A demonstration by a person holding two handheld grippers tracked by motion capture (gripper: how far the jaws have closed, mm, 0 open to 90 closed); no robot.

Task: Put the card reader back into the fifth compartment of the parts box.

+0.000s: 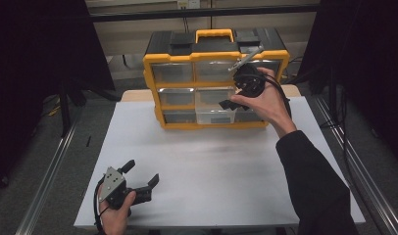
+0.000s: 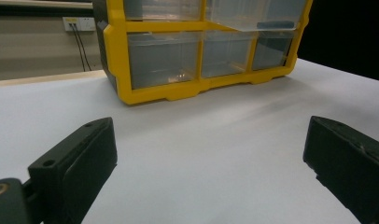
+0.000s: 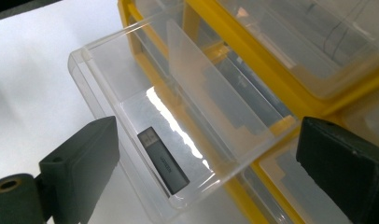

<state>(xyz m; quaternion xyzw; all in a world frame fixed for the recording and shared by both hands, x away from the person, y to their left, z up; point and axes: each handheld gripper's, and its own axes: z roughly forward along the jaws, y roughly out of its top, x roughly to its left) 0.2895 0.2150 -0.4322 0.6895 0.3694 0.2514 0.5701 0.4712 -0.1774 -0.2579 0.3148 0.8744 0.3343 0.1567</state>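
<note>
The USB stick lies flat in the pulled-out clear drawer of the yellow organizer, dropped from the empty, wide-open right tongs above, while the left tongs, also wide open and empty, wait near the counter's left edge.

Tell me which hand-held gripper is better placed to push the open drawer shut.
The right hand-held gripper: it hovers open just above the pulled-out clear drawer holding the USB stick. The left hand-held gripper sits open near the table's front edge, far from the organizer.

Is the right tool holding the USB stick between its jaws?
No, the USB stick lies on the floor of the pulled-out clear drawer, and the right tool is open above it.
</note>
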